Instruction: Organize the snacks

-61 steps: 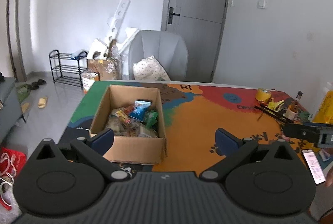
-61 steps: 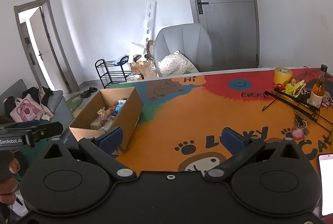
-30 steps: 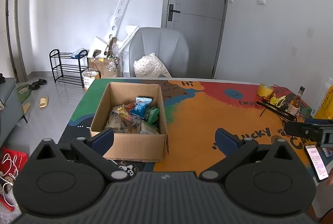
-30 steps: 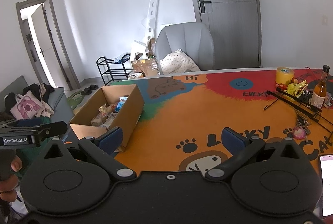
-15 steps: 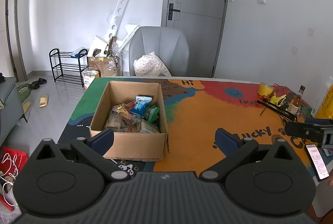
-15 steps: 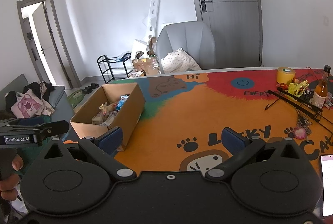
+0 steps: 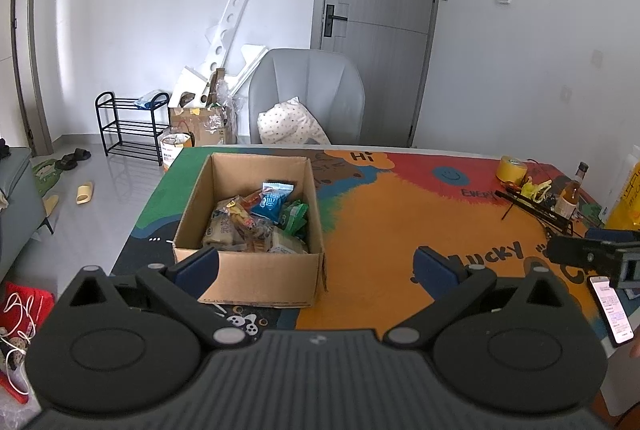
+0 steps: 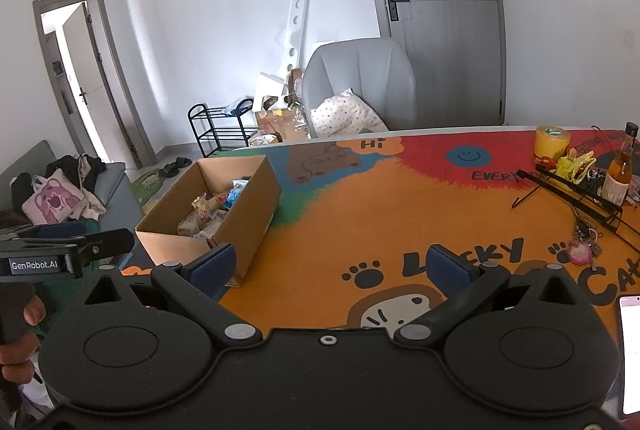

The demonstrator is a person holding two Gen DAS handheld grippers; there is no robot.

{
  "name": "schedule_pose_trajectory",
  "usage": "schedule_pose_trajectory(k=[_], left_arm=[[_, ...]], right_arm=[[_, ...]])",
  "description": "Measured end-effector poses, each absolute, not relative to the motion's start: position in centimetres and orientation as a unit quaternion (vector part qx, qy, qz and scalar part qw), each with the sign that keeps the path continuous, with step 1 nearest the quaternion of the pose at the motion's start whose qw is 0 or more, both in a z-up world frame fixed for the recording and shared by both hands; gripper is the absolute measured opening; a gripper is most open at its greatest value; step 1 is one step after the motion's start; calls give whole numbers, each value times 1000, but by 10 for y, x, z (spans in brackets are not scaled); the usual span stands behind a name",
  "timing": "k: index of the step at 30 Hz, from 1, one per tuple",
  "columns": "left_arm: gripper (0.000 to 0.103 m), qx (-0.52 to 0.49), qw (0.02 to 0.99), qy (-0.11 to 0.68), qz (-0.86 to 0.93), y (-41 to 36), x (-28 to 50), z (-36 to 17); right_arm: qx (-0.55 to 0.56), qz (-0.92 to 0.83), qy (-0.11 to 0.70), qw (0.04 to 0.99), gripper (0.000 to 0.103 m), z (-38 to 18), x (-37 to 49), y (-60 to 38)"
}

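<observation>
An open cardboard box [image 7: 256, 274] [image 8: 256, 206] stands on the left part of a colourful cartoon table mat [image 7: 384, 214] [image 8: 380, 214]. Several snack packets [image 7: 260, 218] [image 8: 208, 212] fill it, among them a blue one [image 7: 274, 202] and a green one [image 7: 294, 216]. My left gripper [image 7: 316, 266] hovers open in front of the box's near wall, above the table's near edge, with nothing between its blue pads. My right gripper [image 8: 332, 264] is open and empty over the mat, to the right of the box.
At the right of the table are a yellow tape roll [image 8: 552, 141], a brown bottle [image 8: 619, 172], a black wire stand [image 8: 576, 194], keys [image 8: 580, 250] and a phone [image 7: 612, 310]. A grey chair [image 7: 308, 94] stands behind the table. A hand [image 8: 20, 334] holds the left gripper's handle.
Both grippers have drawn back and risen slightly, so the box and table look a little farther off. Both stay open and empty; the box has not moved.
</observation>
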State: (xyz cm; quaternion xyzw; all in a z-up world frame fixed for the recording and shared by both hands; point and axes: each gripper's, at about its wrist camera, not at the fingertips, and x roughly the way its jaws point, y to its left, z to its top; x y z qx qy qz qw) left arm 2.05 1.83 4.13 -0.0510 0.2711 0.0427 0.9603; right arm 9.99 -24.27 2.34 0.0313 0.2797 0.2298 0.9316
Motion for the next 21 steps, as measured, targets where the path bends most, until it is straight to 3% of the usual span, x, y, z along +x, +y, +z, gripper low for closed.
schedule_pose_trajectory(k=[21], left_arm=[[103,-43,962,267,35,16,19,44]], right_arm=[[31,232,279,931,103,24,100,-243]])
